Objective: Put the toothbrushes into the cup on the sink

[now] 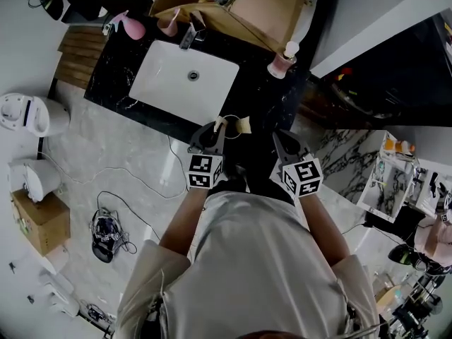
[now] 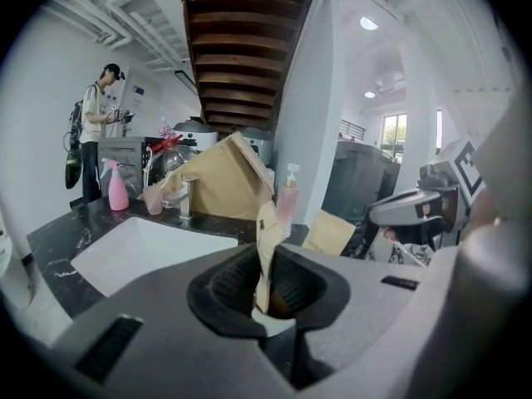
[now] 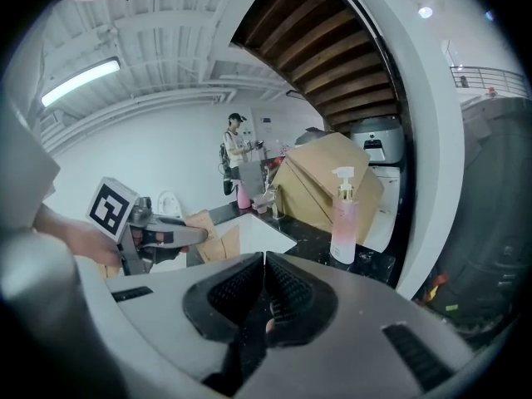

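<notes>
My left gripper point(image 1: 212, 133) point(image 2: 268, 264) is shut on a beige paper packet point(image 2: 268, 243) that stands up between its jaws over the counter's front edge. A second flat beige piece point(image 1: 242, 125) point(image 2: 331, 233) hangs beside it; I cannot tell whether the two are joined. No bare toothbrush is visible. The right gripper point(image 1: 284, 143) point(image 3: 264, 260) is shut with nothing between its pads, level with the left one and to its right. A pink cup point(image 1: 168, 25) point(image 2: 154, 199) stands by the faucet point(image 1: 191, 35) at the back of the sink.
White basin point(image 1: 162, 76) set in a black marble counter point(image 1: 258, 94). A pink spray bottle point(image 1: 133, 27) is left of the cup, and a pump bottle point(image 1: 282, 63) point(image 3: 344, 219) stands at the right. Cardboard box point(image 1: 268, 6) behind. A person point(image 2: 96, 131) stands far off.
</notes>
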### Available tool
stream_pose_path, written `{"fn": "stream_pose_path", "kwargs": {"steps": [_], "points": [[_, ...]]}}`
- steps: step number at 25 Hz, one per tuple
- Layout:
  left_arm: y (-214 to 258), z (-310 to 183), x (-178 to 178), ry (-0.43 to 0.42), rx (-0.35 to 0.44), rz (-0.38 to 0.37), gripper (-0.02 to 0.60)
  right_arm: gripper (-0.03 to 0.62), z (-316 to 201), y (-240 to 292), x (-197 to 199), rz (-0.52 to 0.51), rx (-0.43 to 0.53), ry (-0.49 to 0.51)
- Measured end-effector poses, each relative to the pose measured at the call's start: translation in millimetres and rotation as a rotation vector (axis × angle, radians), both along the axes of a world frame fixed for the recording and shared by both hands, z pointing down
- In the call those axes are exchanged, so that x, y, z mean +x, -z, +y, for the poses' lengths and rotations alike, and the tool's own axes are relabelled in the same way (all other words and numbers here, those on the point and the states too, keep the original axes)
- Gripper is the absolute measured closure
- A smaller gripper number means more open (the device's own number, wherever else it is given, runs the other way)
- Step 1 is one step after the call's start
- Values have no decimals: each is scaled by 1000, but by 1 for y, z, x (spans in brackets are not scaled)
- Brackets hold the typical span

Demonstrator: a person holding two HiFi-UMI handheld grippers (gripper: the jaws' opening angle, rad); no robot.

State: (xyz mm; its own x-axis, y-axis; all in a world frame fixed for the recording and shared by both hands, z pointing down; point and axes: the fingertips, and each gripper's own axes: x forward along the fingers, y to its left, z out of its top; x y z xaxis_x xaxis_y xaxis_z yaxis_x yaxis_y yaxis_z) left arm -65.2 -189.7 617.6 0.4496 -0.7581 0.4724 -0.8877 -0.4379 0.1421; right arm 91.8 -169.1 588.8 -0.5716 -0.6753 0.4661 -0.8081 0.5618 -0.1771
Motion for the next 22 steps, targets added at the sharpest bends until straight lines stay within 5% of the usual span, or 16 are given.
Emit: {"fn": "stream_pose_path", "kwargs": {"steps": [11, 22], "points": [[-19, 1, 0, 7, -11, -33, 524, 560, 4, -3, -9, -1, -5, 15], [-8, 9, -5, 39, 4, 20, 410, 560, 11, 2, -14, -11, 7, 31]]}}
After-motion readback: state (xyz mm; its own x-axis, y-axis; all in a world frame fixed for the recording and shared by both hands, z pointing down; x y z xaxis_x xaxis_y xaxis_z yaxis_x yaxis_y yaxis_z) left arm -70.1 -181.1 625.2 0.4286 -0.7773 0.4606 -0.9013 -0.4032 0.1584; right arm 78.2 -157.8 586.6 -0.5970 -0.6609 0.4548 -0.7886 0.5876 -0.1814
